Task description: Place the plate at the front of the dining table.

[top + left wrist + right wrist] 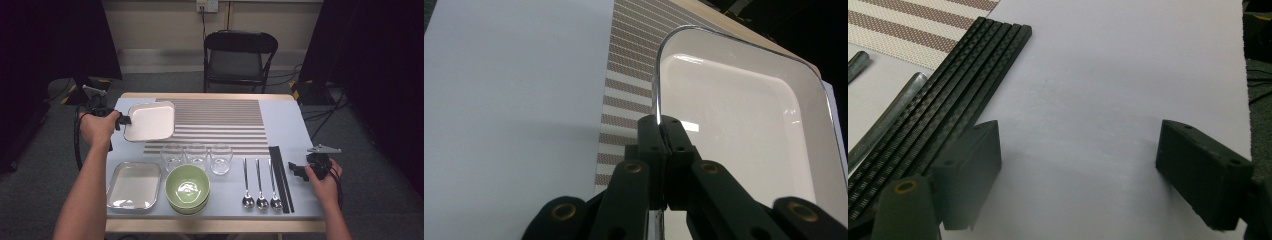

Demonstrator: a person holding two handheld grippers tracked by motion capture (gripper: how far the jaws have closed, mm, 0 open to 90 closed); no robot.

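Observation:
My left gripper [123,120] is shut on the left rim of a white square plate [150,121], which it holds tilted over the far left corner of the striped placemat [220,120]. In the left gripper view the jaws [663,122] pinch the plate's shiny edge [734,125], with the placemat [621,100] behind it. My right gripper [296,170] rests low at the table's right side, just right of the black chopsticks [281,177]. It [1078,145] stands open with only bare table between its fingers, and the chopsticks [963,100] lie beside its left jaw.
A second white plate [134,185] lies at the front left beside stacked green bowls [187,187]. Three glasses [196,154] stand in a row behind them. Three spoons [260,182] lie left of the chopsticks. A black chair [240,55] stands beyond the table.

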